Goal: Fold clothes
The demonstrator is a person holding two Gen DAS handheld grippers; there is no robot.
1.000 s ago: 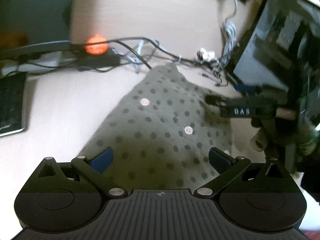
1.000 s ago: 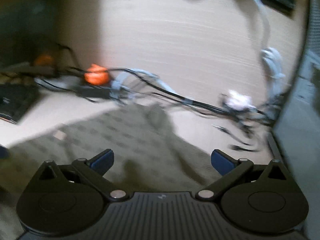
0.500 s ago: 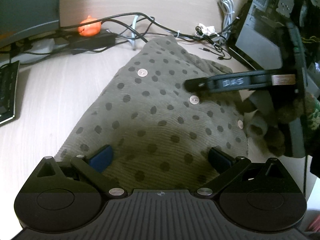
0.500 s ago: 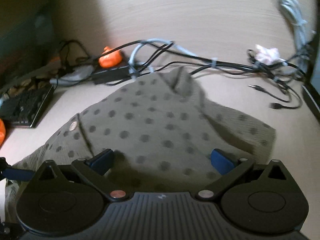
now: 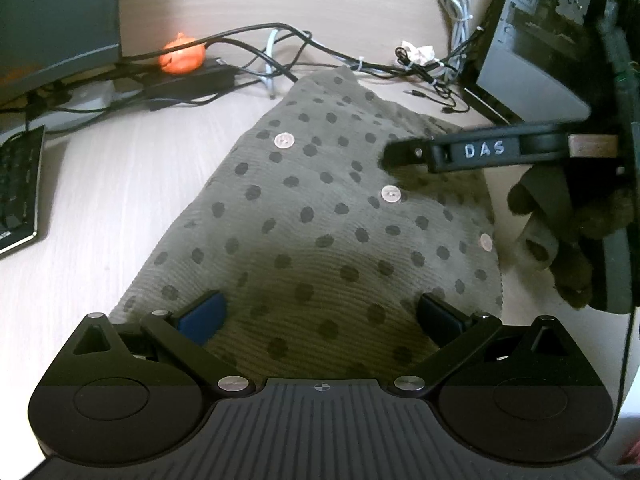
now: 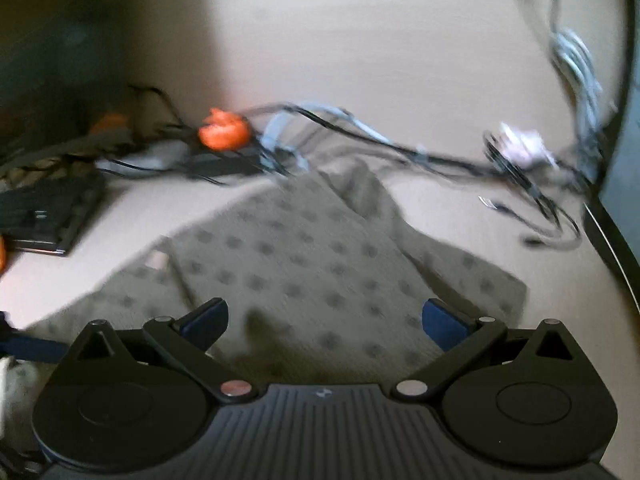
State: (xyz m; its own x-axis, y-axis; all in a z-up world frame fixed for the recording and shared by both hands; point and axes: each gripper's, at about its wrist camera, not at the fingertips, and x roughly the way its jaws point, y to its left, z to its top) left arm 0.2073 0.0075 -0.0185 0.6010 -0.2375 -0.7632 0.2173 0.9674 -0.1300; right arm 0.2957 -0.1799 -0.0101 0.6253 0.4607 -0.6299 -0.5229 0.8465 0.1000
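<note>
Below our left gripper (image 5: 320, 316), its blue-padded fingers spread wide and gripping nothing, lies the olive corduroy garment with dark dots and pale buttons (image 5: 320, 216) on the light wooden desk (image 5: 100, 200). Our right gripper (image 6: 326, 318), likewise wide apart and empty, hovers over the same cloth. Ahead, black cables (image 5: 256, 52) tangle beside an orange pumpkin-shaped figure (image 5: 182, 56).

A pale wood-grain desk (image 5: 120, 184) carries an olive dotted garment (image 5: 320, 208) spread flat at its middle, a tangle of cables (image 5: 256, 52) and an orange figure (image 5: 182, 56) along the back, a keyboard (image 5: 18, 188) at the left edge and a computer case (image 5: 532, 60) at the right.
</note>
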